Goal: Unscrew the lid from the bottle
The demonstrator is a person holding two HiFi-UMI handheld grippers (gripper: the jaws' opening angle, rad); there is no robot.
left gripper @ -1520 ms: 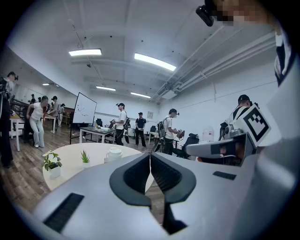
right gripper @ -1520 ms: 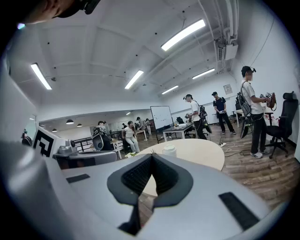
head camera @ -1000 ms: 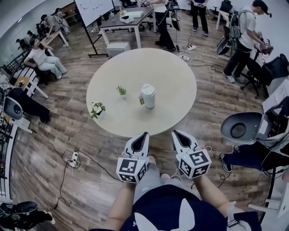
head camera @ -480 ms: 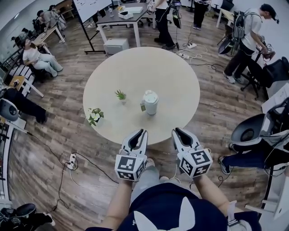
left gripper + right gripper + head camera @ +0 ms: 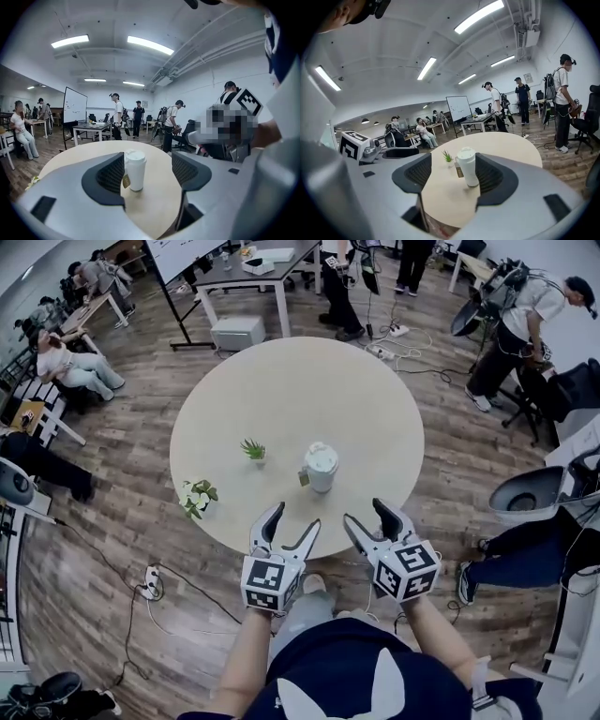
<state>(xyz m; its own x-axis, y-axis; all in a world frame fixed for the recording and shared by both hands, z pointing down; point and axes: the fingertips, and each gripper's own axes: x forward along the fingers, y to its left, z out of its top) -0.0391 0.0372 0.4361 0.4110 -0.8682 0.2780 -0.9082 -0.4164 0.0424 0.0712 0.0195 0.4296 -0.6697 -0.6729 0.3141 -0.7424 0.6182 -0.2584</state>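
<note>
Two grippers, the left gripper [image 5: 293,518] and the right gripper [image 5: 366,514], hang short of the bottle [image 5: 321,468]. Their jaws have just been opening and stand spread and empty, likely so one steadies and one twists. Beyond, the bottle stands upright on the table [image 5: 281,390], its lid [image 5: 322,456] still on.

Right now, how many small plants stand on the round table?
2. A spiky green plant stands just left of the bottle in the head view; a leafy plant sits nearer the table's left edge. None looks hidden.
</note>
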